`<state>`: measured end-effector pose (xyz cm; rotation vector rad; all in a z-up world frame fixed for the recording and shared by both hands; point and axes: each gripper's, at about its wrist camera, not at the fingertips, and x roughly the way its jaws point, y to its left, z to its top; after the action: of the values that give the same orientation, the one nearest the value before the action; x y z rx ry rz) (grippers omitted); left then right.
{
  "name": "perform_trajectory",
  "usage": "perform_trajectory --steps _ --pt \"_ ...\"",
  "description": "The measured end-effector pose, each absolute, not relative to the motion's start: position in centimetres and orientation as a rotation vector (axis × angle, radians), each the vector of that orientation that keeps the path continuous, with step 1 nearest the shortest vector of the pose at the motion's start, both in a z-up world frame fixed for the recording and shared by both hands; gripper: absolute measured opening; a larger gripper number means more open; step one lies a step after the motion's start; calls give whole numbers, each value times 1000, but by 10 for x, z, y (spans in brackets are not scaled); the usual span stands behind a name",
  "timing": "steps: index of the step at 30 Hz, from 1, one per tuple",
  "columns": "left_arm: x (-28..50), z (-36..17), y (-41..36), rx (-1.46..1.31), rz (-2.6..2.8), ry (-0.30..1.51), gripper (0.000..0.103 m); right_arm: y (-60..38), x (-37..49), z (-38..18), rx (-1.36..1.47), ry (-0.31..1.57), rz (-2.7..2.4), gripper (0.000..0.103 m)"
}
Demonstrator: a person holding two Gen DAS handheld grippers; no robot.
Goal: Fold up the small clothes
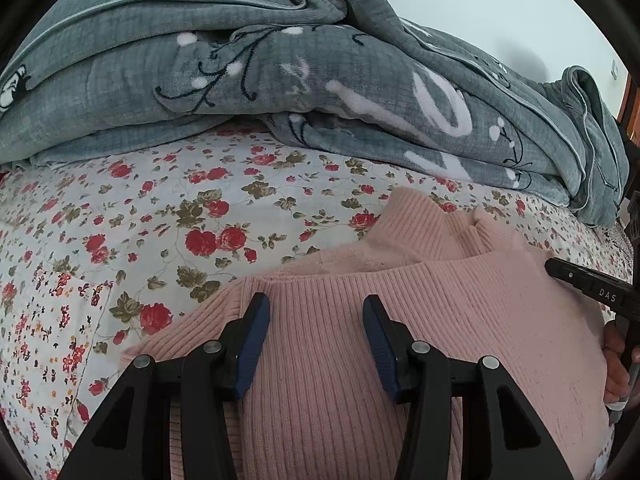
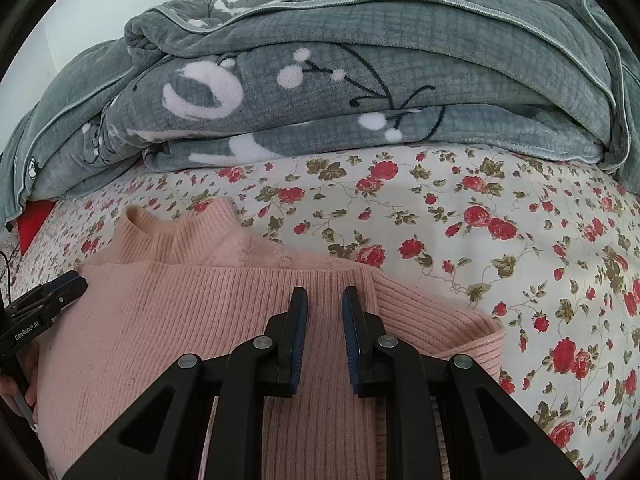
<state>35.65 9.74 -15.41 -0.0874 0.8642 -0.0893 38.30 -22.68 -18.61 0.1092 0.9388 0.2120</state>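
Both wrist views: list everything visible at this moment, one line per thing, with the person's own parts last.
sweater: one, pink ribbed knit with a high collar, lying on the bed under both grippers, lower part folded up over the body.
bedsheet: one, white with red roses and olive leaves, covering the bed beneath the sweater.
blanket: one, grey plush with white and black print, bunched along the far side of the bed.
wall: pale, behind the blanket.
left gripper: one, black with blue pads, jaws apart over the sweater, nothing between them.
right gripper: one, black with blue pads, jaws nearer together, a gap visible, over the sweater's folded edge.
hand: fingers on the right gripper's handle, at the picture's edge.
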Motion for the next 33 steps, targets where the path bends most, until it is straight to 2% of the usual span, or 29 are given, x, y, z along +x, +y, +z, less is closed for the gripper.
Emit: perform_trajectory --steps 33 --pt "355 -153 100 -118 -100 859 46 -223 384 -186 74 943 201 19"
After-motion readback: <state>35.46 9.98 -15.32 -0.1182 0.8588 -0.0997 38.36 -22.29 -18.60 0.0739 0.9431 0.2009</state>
